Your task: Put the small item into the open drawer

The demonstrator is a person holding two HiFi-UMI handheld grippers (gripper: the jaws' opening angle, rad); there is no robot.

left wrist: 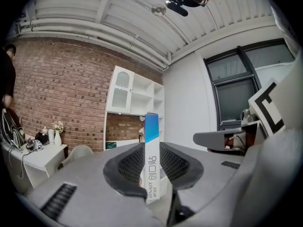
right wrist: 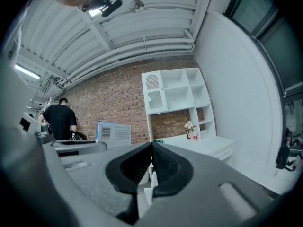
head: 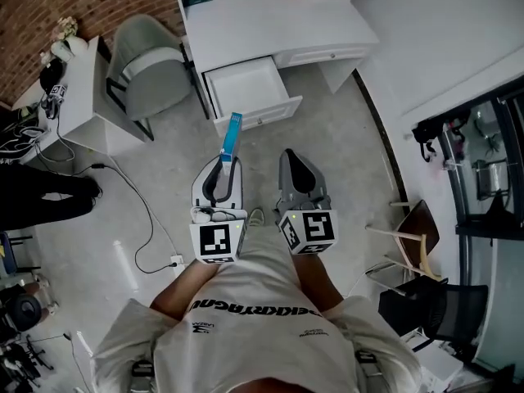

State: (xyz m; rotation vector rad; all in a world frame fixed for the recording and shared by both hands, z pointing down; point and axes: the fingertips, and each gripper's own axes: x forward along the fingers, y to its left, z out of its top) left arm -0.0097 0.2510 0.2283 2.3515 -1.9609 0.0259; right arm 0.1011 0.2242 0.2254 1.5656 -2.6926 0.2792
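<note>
- A slim white-and-blue carton (left wrist: 151,145) carries the brand name "HYNAUT" near its lower end, under larger grey characters. A barcode label shows on its side in the right gripper view.
- The left gripper (left wrist: 151,170) pinches the carton between its black ribbed jaws. Its blue end sticks out beyond the jaw tips.
- The right gripper (right wrist: 150,167) has its jaws pressed together, with nothing between them.
- In the head view, both grippers are held side by side in front of the person's body, pointing toward the white desk surface (head: 270,23).
- The carton is over the grey floor, just short of the open white drawer (head: 244,86), not inside it.
</note>
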